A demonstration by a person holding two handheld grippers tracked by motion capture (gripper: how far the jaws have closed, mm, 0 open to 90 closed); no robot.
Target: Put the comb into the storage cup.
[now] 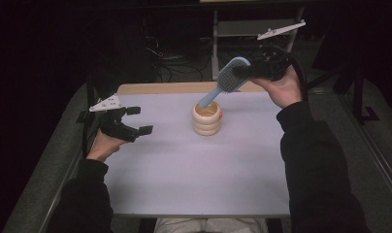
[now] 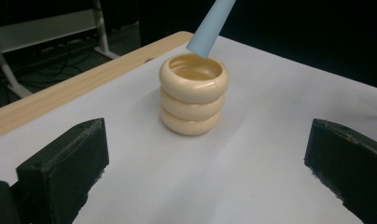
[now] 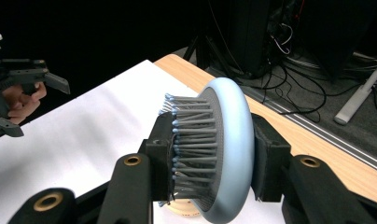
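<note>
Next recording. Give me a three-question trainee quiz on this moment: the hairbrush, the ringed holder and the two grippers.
1. True or false: the left gripper is clamped on the cream ringed holder.
2. Which part of the blue hairbrush does the right gripper grip? A) the handle tip B) the bristled head C) the middle of the handle
3. Fill in: the brush's handle tip points down at the holder's ____.

Key
1. False: its jaws stand open, apart from the holder, above the white table sheet.
2. B: one pad presses the bristles, the other the back of the head.
3. Open mouth, at the rim; the tip's depth inside cannot be told.
</note>
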